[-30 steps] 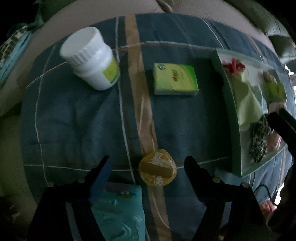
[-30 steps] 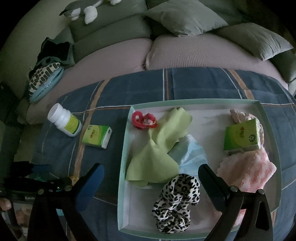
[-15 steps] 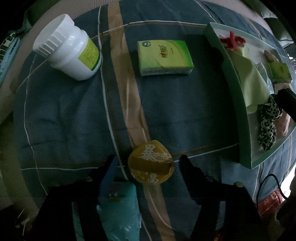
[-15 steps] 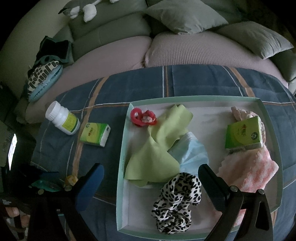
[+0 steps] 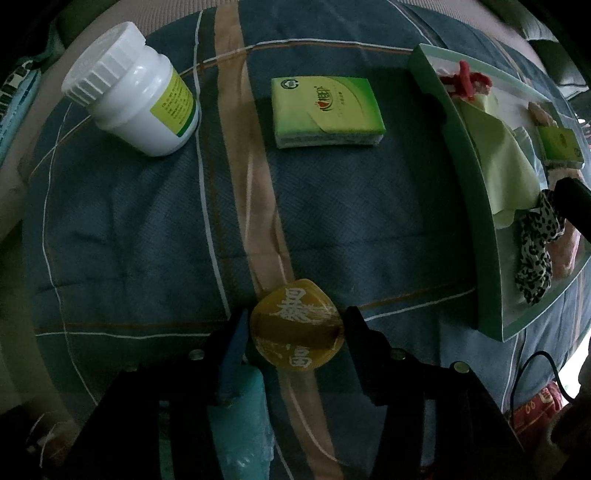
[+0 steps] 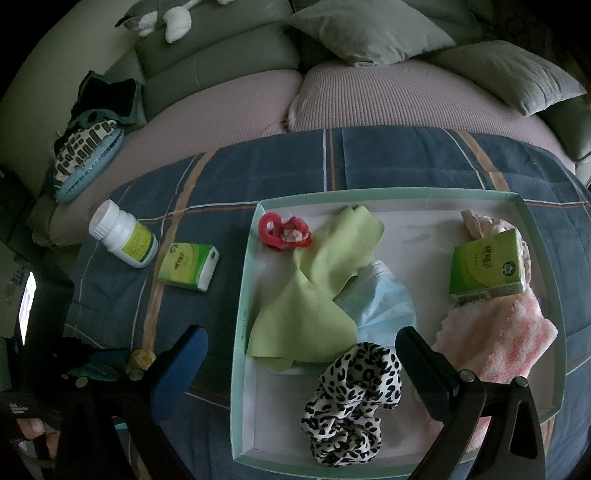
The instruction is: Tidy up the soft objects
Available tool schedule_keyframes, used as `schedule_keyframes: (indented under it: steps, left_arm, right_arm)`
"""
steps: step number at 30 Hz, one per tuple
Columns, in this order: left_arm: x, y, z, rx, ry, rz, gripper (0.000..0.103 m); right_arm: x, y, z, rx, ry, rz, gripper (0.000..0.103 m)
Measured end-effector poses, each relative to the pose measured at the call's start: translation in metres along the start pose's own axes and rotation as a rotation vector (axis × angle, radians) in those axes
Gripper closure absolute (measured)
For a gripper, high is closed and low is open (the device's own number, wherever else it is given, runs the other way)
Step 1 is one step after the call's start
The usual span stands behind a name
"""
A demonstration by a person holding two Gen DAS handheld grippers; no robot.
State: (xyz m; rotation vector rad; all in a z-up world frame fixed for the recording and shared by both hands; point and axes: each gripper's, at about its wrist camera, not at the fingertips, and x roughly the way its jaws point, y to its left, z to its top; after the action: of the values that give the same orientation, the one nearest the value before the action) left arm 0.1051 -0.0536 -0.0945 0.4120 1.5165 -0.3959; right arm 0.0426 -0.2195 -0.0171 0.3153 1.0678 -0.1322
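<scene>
My left gripper (image 5: pixel 293 334) has its fingers against both sides of a round yellow pouch (image 5: pixel 297 326) with white characters, lying on the blue plaid cloth (image 5: pixel 147 229). Farther out lie a green tissue pack (image 5: pixel 327 110) and a white pill bottle (image 5: pixel 135 110) on its side. My right gripper (image 6: pixel 299 349) is open and empty above the near edge of a pale green tray (image 6: pixel 243 306). The tray holds a leopard scrunchie (image 6: pixel 352 398), a green cloth (image 6: pixel 317 288), a blue mask (image 6: pixel 384 306), a red clip (image 6: pixel 282 232), a pink towel (image 6: pixel 495 339) and a second tissue pack (image 6: pixel 485 266).
A teal packet (image 5: pixel 240 417) lies under my left gripper's left finger. The cloth lies in front of a sofa with grey cushions (image 6: pixel 365 29) and a patterned bundle (image 6: pixel 85 155) at the left. The tray also shows at the right of the left wrist view (image 5: pixel 465 192).
My left gripper moved forward and closed its fingers from wide apart onto the yellow pouch. The right gripper stayed open and nearly still over the tray.
</scene>
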Motion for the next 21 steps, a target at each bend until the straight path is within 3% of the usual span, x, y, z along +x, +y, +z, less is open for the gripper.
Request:
schedule_keyframes:
  steps: [12, 21]
  left_arm:
    - [-0.032, 0.033, -0.013, -0.230, -0.166, -0.177, 0.049]
    - [-0.064, 0.040, -0.013, -0.436, -0.319, -0.227, 0.049]
  right_arm:
    - [0.000, 0.000, 0.000, 0.002, -0.001, -0.001, 0.000]
    - [0.002, -0.001, 0.000, 0.002, 0.002, -0.005, 0.000]
